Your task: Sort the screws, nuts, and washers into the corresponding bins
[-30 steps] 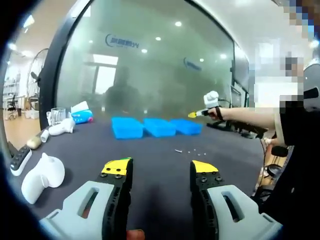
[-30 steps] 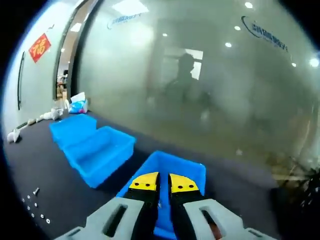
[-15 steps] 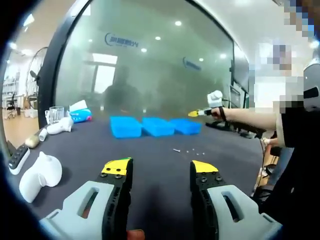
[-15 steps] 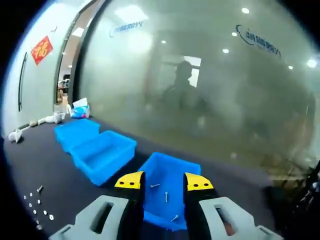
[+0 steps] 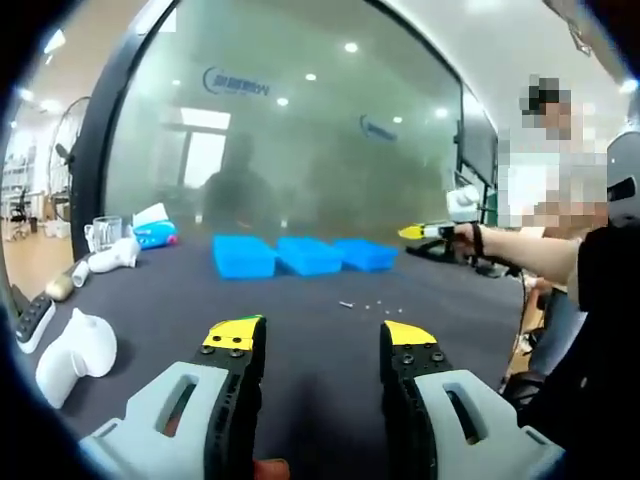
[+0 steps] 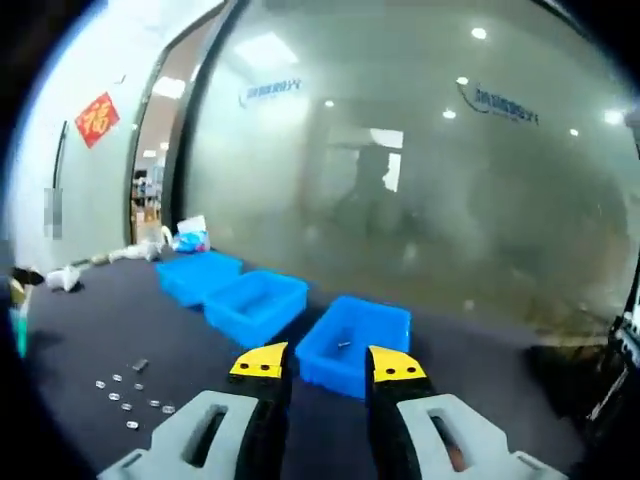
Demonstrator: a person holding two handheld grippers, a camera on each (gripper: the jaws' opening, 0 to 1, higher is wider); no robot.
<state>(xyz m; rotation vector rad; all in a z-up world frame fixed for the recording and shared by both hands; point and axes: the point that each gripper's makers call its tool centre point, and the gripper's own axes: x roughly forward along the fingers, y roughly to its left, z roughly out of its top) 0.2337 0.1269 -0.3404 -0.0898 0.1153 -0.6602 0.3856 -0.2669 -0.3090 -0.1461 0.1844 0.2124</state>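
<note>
Three blue bins point(image 6: 255, 305) sit in a row on my dark desk point(image 5: 310, 330), seen from both grippers. My right gripper point(image 6: 318, 364) looks into the nearest bin point(image 6: 356, 340), where one screw point(image 6: 343, 344) lies; small parts point(image 6: 128, 390) lie scattered to its left. My left gripper point(image 5: 320, 338) shows white objects point(image 5: 75, 345) at the desk's left and my right arm reaching out. Both sets of fingers are parted and empty. A second ago the right fingers were closed over that bin; now they are open and farther back. A red sign point(image 6: 97, 119) hangs on the wall; the writing on the glass is unreadable.
</note>
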